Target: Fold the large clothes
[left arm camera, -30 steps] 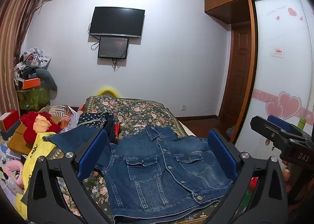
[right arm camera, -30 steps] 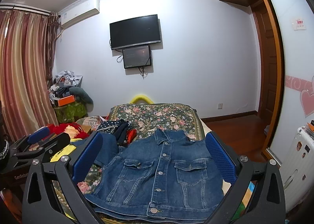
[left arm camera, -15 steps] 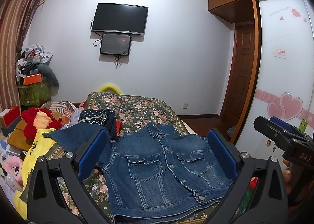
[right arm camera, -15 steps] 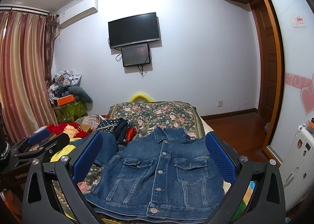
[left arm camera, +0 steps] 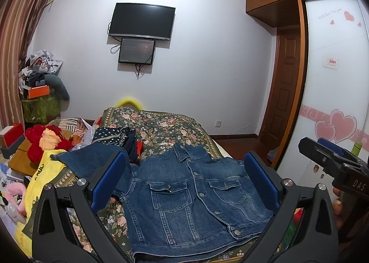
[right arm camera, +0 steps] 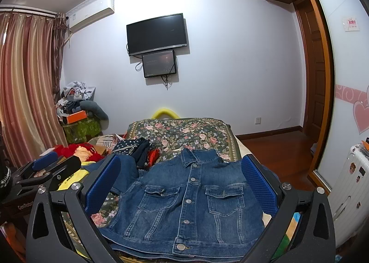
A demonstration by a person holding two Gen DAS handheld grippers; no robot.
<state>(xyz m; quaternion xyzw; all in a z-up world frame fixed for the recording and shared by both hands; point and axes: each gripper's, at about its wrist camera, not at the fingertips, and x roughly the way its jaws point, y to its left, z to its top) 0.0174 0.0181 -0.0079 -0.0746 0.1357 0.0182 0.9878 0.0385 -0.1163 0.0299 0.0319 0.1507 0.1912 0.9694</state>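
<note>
A blue denim jacket [left arm camera: 191, 198] lies front up and buttoned on the floral bedspread [left arm camera: 161, 127], collar away from me. Its left sleeve [left arm camera: 87, 161] stretches out to the left. The right sleeve is hidden. My left gripper [left arm camera: 184, 182] is open and empty, held above the near part of the jacket. My right gripper [right arm camera: 182, 180] is open and empty too, above the jacket [right arm camera: 184, 198]. Each gripper shows in the other's view: the right one [left arm camera: 334, 166] at the right edge, the left one [right arm camera: 46, 170] at the left.
Dark folded clothes [left arm camera: 115, 140] and a red item lie on the bed beyond the sleeve. A yellow bag [left arm camera: 43, 175], a red plush toy [left arm camera: 46, 138] and clutter crowd the left. A wardrobe door [left arm camera: 334, 101] and a white suitcase [right arm camera: 350, 193] stand on the right.
Both cameras have tilted slightly up and shifted a little. The jacket has not moved. Both grippers stay open.
</note>
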